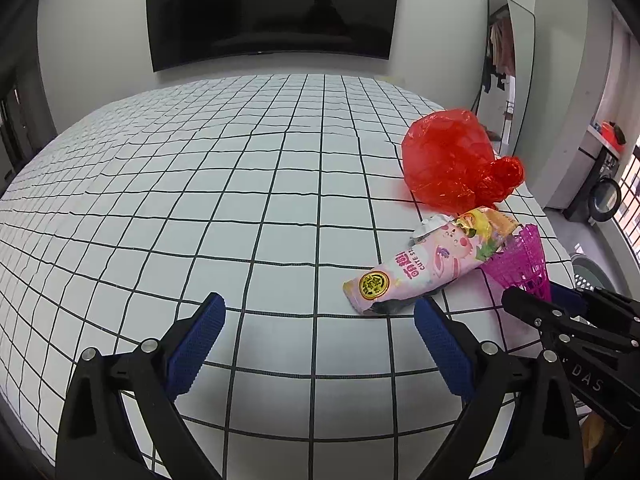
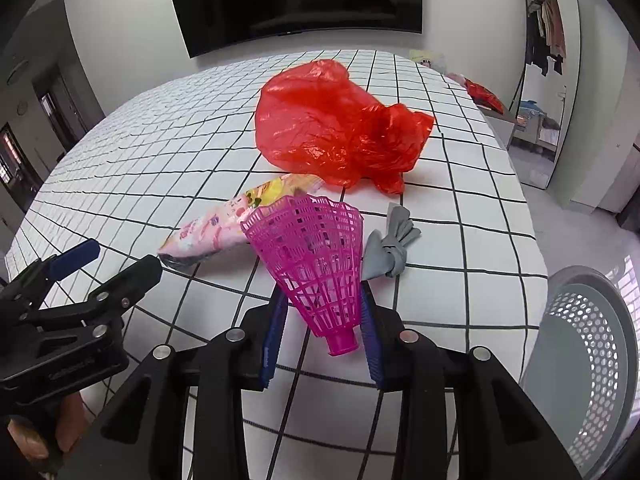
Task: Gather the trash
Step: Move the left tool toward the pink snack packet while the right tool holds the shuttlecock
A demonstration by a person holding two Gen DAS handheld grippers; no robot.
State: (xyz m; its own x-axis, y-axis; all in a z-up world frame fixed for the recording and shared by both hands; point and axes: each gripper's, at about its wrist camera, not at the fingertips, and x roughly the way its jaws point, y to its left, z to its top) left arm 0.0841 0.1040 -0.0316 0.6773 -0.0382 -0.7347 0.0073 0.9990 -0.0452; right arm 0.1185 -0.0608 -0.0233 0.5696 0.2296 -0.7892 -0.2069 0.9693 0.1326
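My right tongs [image 2: 322,316] are closed around the lower half of the pink cone [image 2: 310,256], a lattice plastic piece, with a blue pad against each side. The cone sits tilted, narrow end toward me, wide mouth toward the red bag [image 2: 336,128]. My left tongs [image 1: 316,332] hang wide open over bare bed [image 1: 200,160], holding nothing.

Remaining trash: the wrapper [image 1: 424,264] lies just beside the cone's mouth, its far end reaching toward the red bag, and a grey knotted scrap [image 2: 390,248] rests just right of the cone. A perforated bin [image 2: 592,352] stands off the bed's edge to my right.

Risks noted:
- The cone tapers, so the pads could slide toward the narrow end and squeeze it out.
- The lattice is thin; a harder squeeze may buckle it.
- Whether the cone's mouth touches the wrapper I cannot tell; lifting could drag the wrapper.
- My left tongs sit near the wrapper's near end and could knock it on any careless swing.
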